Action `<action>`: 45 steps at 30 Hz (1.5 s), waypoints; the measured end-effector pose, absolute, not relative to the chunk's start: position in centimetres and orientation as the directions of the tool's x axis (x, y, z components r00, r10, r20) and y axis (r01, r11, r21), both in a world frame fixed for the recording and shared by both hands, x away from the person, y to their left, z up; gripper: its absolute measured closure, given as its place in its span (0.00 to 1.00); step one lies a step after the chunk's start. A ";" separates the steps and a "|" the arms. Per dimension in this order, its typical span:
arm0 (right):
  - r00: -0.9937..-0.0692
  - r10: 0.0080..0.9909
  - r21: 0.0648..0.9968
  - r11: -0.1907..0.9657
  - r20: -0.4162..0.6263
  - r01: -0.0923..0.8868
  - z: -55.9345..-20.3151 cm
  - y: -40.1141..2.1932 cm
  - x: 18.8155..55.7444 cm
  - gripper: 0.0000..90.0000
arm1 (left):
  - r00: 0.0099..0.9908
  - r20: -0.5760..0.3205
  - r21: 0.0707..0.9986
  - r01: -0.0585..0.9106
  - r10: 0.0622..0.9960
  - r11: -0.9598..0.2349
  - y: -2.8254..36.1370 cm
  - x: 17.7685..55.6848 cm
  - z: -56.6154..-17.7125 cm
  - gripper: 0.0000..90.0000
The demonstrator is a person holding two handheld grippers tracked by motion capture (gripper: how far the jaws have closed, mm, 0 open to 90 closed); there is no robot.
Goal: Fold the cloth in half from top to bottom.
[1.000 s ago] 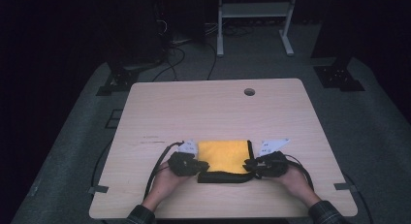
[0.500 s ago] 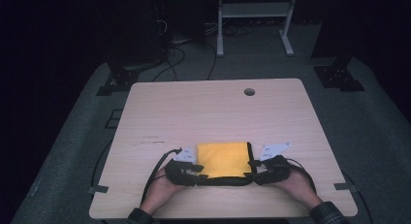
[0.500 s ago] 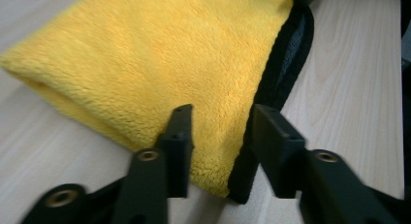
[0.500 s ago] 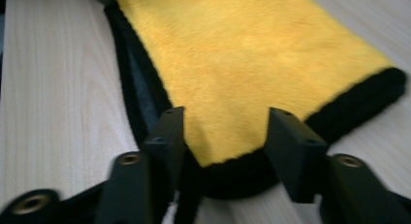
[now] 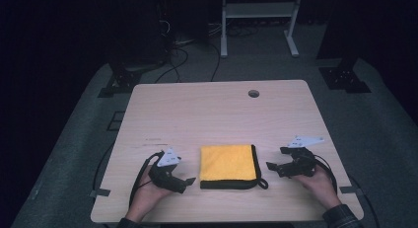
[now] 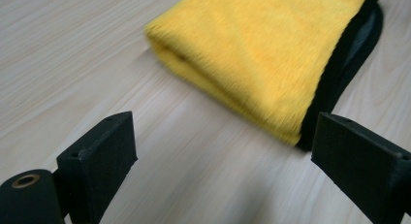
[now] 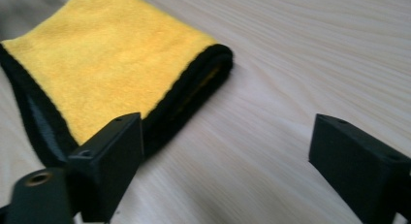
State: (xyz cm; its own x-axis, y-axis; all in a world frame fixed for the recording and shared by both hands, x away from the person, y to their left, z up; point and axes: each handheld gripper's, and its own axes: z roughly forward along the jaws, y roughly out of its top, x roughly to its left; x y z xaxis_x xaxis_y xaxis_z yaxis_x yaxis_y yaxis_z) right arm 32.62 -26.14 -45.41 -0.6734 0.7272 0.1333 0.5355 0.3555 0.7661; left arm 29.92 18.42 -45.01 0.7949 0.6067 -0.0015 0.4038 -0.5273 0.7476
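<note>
High view: a folded yellow microfibre cloth with black edging (image 5: 228, 164) lies flat near the front edge of the pale wooden bench (image 5: 207, 114), squared into a neat rectangle with a small black loop sticking out at its front right corner. The left gripper (image 5: 188, 181) sits just beside the cloth's left edge and the right gripper (image 5: 272, 166) stands a little further off its right edge, each in one of the person's hands. Neither touches the cloth. Both sets of jaws have just been opening, and nothing is between them. A round grommet hole (image 5: 253, 93) sits far back on the bench, well apart from the work.

Left gripper view: the left gripper (image 6: 223, 151) has its jaws spread wide over bare wood. The cloth (image 6: 261, 54) lies ahead of it, its folded yellow edge facing the camera and its black hem running off to the right, near the right-hand jaw but apart from it.

Right gripper view: the right gripper (image 7: 225, 146) also stands wide and empty. The cloth (image 7: 106, 64) lies ahead and to the left, its black-bound layers stacked evenly at the near corner.

By my reading, the fold has been laid down and let go, so this is the release at the end of a fold. If another fold is wanted, the next move calls for both grippers to pinch one edge through all the layers together, so that the stack doesn't slide apart when lifted.
</note>
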 end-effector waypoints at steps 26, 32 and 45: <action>-0.480 0.877 0.699 0.340 0.007 0.630 -48.6 -30.6 31.7 0.02 | 0.667 0.017 0.708 0.518 0.745 -0.480 26.4 28.7 -48.3 0.00; -0.491 0.871 0.714 0.336 0.011 0.614 -48.8 -30.8 31.5 0.02 | 0.675 0.013 0.717 0.507 0.737 -0.477 26.4 28.7 -48.4 0.00; -0.497 0.868 0.715 0.340 0.011 0.610 -48.8 -31.2 31.1 0.02 | 0.676 0.013 0.716 0.508 0.737 -0.479 26.4 28.7 -48.4 0.00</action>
State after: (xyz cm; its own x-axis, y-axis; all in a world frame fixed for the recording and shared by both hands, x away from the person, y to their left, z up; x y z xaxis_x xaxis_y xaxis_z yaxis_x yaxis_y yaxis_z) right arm 31.05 -31.15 -48.79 -0.4967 0.8679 0.0110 0.6104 0.3403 0.7153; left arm 28.71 26.39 -48.37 0.6757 0.7371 0.0134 0.5084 -0.4791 0.7156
